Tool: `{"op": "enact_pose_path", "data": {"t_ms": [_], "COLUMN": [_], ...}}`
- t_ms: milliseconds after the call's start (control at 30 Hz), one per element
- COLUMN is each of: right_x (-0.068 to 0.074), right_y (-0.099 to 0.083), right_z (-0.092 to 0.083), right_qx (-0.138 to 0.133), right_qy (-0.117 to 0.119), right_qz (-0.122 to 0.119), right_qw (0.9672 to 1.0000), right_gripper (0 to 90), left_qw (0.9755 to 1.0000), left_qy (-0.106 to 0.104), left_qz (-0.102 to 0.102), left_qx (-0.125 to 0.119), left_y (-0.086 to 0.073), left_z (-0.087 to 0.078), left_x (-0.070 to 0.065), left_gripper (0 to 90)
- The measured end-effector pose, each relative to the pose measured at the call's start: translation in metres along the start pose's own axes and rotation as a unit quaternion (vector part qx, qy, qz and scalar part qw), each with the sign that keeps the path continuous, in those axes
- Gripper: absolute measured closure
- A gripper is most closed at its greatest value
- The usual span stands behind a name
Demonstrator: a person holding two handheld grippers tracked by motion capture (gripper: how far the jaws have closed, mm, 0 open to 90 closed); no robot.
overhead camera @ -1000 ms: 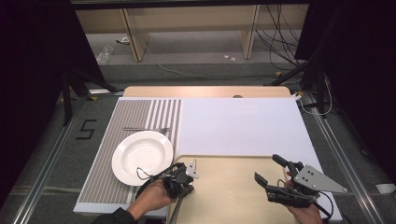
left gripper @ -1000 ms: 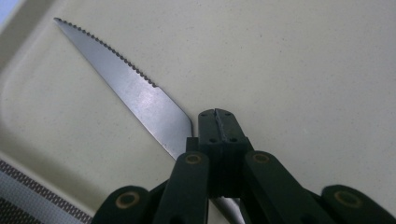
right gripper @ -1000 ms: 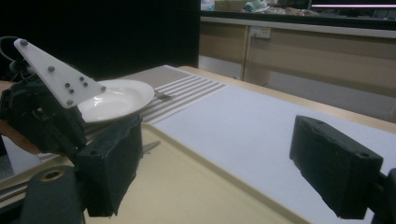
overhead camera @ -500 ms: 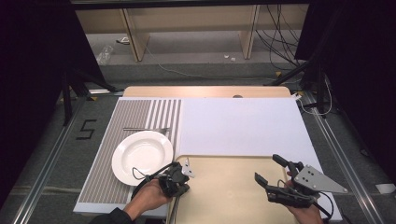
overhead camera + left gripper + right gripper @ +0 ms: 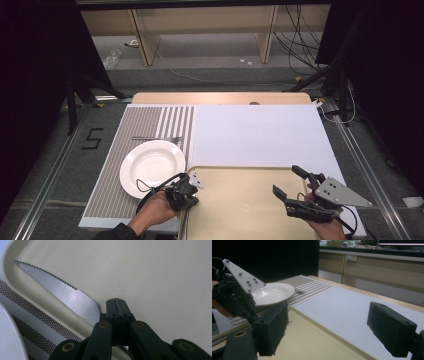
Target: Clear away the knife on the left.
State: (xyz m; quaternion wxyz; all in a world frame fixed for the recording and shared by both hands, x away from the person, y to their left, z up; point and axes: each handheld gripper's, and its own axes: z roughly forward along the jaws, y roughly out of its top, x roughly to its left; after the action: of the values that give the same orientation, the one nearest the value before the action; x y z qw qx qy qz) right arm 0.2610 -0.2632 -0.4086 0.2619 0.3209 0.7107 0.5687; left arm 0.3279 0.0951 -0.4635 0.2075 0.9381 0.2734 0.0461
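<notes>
Left to right: the striped placemat point(image 5: 150, 125) carries a fork point(image 5: 157, 138) at its far part and, nearer the person, a white plate point(image 5: 152, 165). Just beside the plate, the left gripper point(image 5: 117, 307) sits at the near left corner of the beige tray point(image 5: 240, 200), jaws pressed together on the handle end of a serrated knife point(image 5: 60, 290). The blade lies flat along the tray's left rim, tip pointing away. The right gripper point(image 5: 290, 182) hovers over the tray's right part, jaws spread wide, nothing between them.

Assessment: the step in hand appears to be lifting the knife out to the place setting. Keep the pinch firm, raise the blade clear of the rim before moving sideways, and keep it level to avoid striking the plate.
</notes>
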Motion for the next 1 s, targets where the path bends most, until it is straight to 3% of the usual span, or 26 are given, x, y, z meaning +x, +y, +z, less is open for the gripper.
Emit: {"op": "enact_pose_path", "data": {"t_ms": [267, 333, 433, 500, 600, 700, 733, 900, 967, 1000], "right_x": [0.000, 0.000, 0.000, 0.000, 0.000, 0.000, 0.000, -0.001, -0.001, -0.002], "right_y": [0.000, 0.000, 0.000, 0.000, -0.001, -0.001, -0.001, -0.002, -0.002, -0.002], "right_z": [0.000, 0.000, 0.000, 0.000, 0.000, 0.000, 0.000, 0.000, 0.001, 0.000], "right_qx": [-0.002, -0.002, -0.001, 0.000, 0.000, 0.000, 0.001, 0.000, -0.002, 0.001], "right_qy": [0.000, 0.001, 0.001, 0.002, 0.002, 0.003, 0.004, 0.005, 0.005, 0.005], "right_qz": [0.000, 0.001, 0.002, 0.002, 0.002, 0.003, 0.003, 0.007, 0.008, 0.008], "right_qw": [1.0000, 1.0000, 1.0000, 1.0000, 1.0000, 1.0000, 1.0000, 1.0000, 1.0000, 1.0000], "right_gripper": [18.1, 18.1, 18.1, 18.1, 18.1, 18.1, 18.1, 18.1, 18.0, 18.1], "left_qw": [1.0000, 0.9993, 0.9984, 0.9973, 0.9941, 0.9930, 0.9907, 0.9860, 0.9821, 0.9786], "left_qy": [-0.006, -0.032, -0.041, -0.044, -0.054, -0.049, -0.048, -0.036, -0.025, -0.014], "left_qz": [-0.002, -0.012, -0.015, -0.031, -0.055, -0.058, -0.068, -0.080, -0.083, -0.088], "left_qx": [-0.004, -0.016, -0.036, -0.050, -0.076, -0.091, -0.107, -0.142, -0.167, -0.185], "left_y": [-0.001, -0.001, 0.001, 0.003, 0.005, 0.005, 0.006, 0.006, 0.006, 0.005], "left_z": [0.000, -0.001, -0.006, -0.009, -0.014, -0.016, -0.019, -0.026, -0.029, -0.031], "left_x": [0.001, 0.002, 0.001, 0.000, 0.001, 0.001, 0.003, 0.005, 0.007, 0.008], "left_gripper": [87.5, 82.9, 72.9, 63.3, 48.1, 41.1, 38.5, 28.4, 25.0, 22.5]}}
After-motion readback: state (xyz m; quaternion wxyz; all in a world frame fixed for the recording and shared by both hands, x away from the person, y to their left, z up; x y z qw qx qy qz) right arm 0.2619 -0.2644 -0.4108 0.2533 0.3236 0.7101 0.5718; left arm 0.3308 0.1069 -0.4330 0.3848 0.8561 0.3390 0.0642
